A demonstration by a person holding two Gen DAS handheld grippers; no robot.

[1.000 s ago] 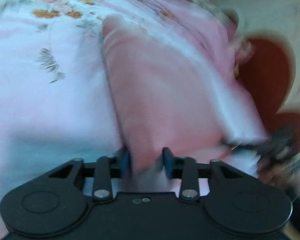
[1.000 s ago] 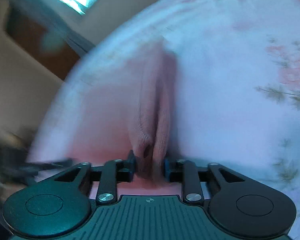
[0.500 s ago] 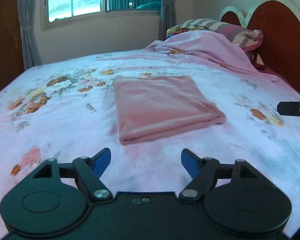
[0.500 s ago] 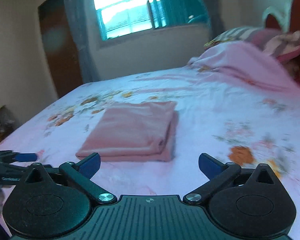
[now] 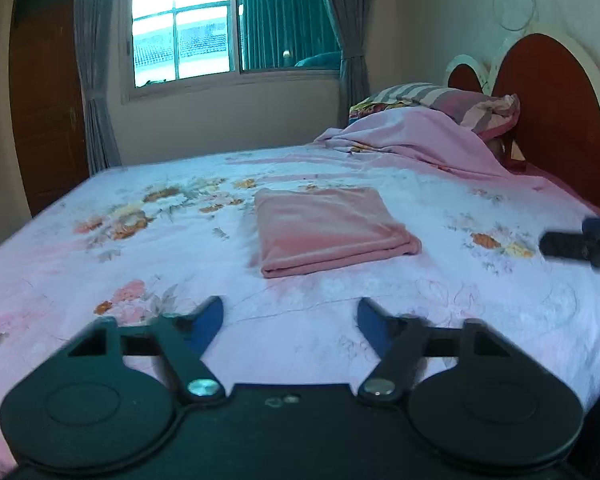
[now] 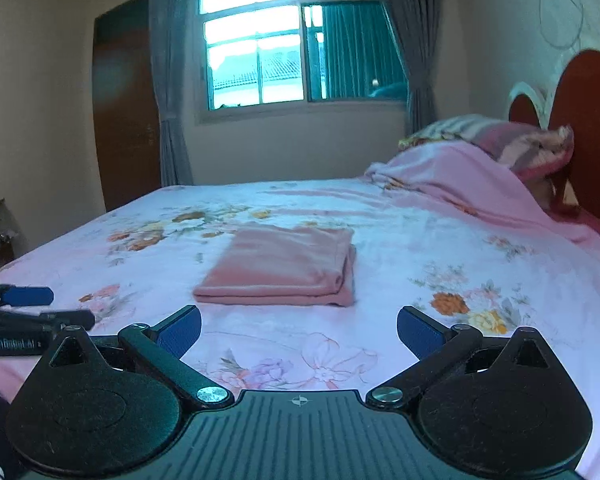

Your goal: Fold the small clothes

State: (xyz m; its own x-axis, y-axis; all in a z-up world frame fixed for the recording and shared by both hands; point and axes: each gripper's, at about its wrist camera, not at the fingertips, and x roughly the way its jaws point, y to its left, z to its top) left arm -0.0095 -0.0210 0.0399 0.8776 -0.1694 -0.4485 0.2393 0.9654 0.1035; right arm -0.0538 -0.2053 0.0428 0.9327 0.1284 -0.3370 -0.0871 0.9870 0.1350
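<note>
**Operator:** On the floral bedsheet (image 5: 168, 248), near the middle of the bed, lies the folded pink garment (image 5: 328, 228). Why does it sit there alone?

**Technician:** It rests flat on the sheet as a compact stack of several layers. Neither tool touches it. The left gripper (image 5: 290, 318) hangs above the near part of the bed with its jaws spread wide and nothing between them. The right gripper (image 6: 298, 330) is in the same condition: jaws apart, empty, clear of the cloth. Judging from this, the fold of this item is complete and both tools stand off so as not to disturb the stack.

**Operator:** State the orientation.

**Technician:** The garment forms a rough rectangle. In the left wrist view its long axis runs away from the camera, toward the window (image 5: 228, 24), skewed slightly to the left at the far end. The rounded, thick folded edge faces the near side. In the right wrist view, layered edges show at the right side of the garment (image 6: 284, 266), facing the pillow (image 6: 520, 144) and headboard (image 6: 588, 128).

**Operator:** Is the stack square?

**Technician:** Nearly. In the right wrist view a lower layer protrudes a little past the upper one along the right edge. The crumpled pink blanket (image 5: 412, 136) lies well apart, near the pillow.
</note>
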